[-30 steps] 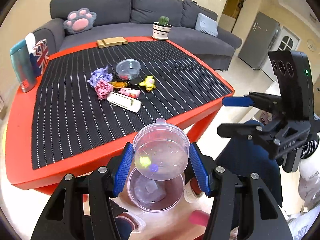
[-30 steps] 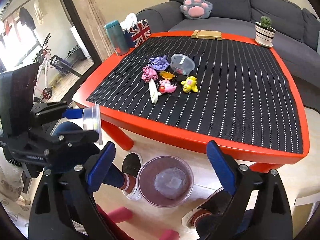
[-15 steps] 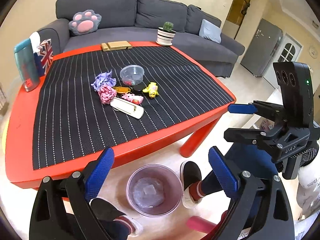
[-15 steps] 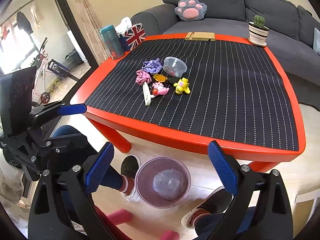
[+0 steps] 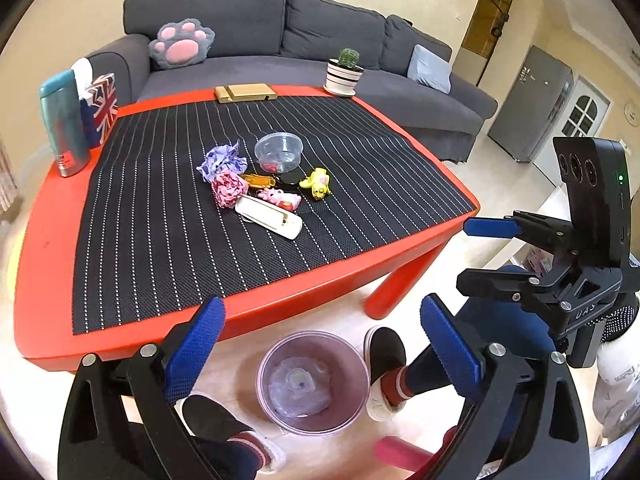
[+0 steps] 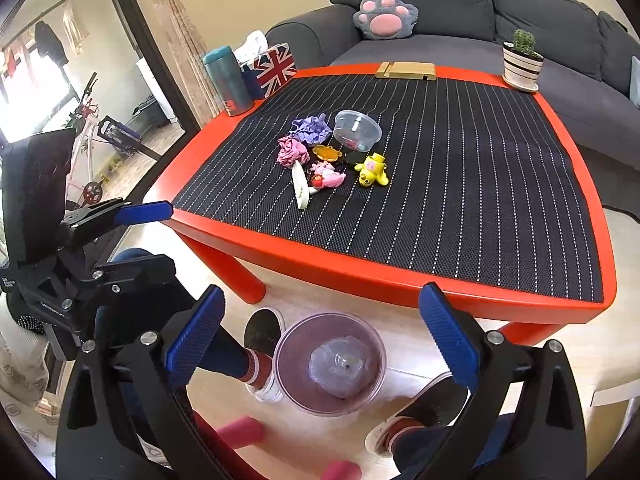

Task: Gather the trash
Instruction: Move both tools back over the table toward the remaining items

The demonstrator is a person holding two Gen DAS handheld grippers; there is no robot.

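Both grippers, left (image 5: 320, 338) and right (image 6: 320, 336), are held over the floor bin (image 5: 313, 382), fingers spread wide, nothing gripped. 2 paper wads (image 5: 224, 172) are seen on the tabletop (image 5: 44, 248).

On the floor below your grippers stands a clear round bin (image 5: 313, 380) with a clear cup inside (image 6: 340, 364), while a purple paper wad (image 5: 222, 159) and pink paper wad (image 5: 228, 187) lie touching on the surface (image 5: 48, 240).

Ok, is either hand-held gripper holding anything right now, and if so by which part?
Nothing is held. The left hand-held gripper and the right hand-held gripper both stand open and empty above the translucent purple plastic bin on the floor.
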